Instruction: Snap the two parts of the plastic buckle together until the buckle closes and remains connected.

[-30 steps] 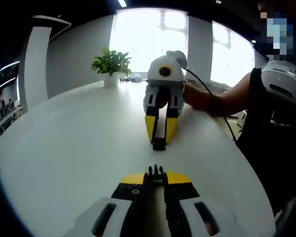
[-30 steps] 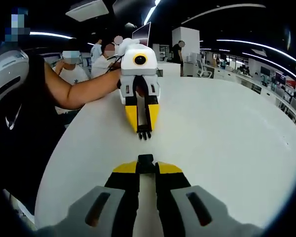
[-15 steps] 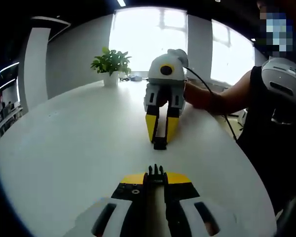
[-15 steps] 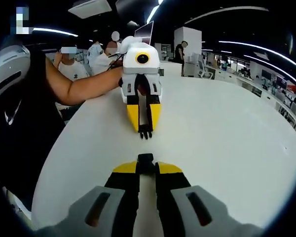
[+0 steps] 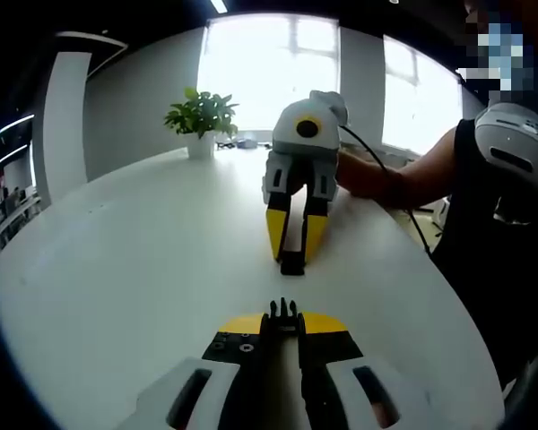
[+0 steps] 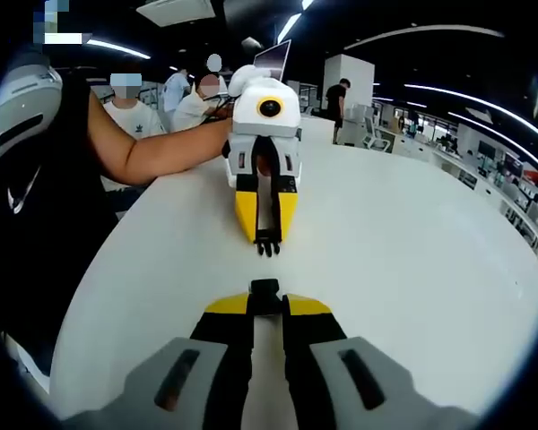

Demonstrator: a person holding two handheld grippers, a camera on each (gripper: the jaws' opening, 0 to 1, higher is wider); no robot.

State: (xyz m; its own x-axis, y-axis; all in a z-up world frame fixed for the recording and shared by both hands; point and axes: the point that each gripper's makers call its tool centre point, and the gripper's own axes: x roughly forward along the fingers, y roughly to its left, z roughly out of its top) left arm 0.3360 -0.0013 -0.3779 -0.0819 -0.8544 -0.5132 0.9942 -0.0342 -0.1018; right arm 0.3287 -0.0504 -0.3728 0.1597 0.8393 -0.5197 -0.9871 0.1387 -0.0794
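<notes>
In the left gripper view, a potted green plant [image 5: 202, 121] stands far back at the left of a round white table [image 5: 117, 269], in front of a bright window. Low in the middle, the left gripper [image 5: 282, 315] has its yellow-tipped jaws drawn nearly together, pinching the pronged buckle half [image 5: 282, 311], whose black prongs point away across the table. Straight ahead, the right gripper [image 5: 291, 260] faces it with jaws closed around the socket buckle half [image 5: 291, 262], a small black block resting at the tabletop. The two halves line up with each other but sit apart, with bare white table between them. At the right, a person's bare forearm [image 5: 403, 184] reaches in behind that gripper.

In the right gripper view, the same person's arm [image 6: 161, 152] comes in from the left. At the centre, the left gripper [image 6: 267, 240] holds the pronged half [image 6: 267, 244] pointing toward the camera. Below it, the right gripper [image 6: 264, 291] clamps the socket half [image 6: 264, 288] between its near-closed jaws. Seated people [image 6: 130, 112] show behind the table at the upper left.
</notes>
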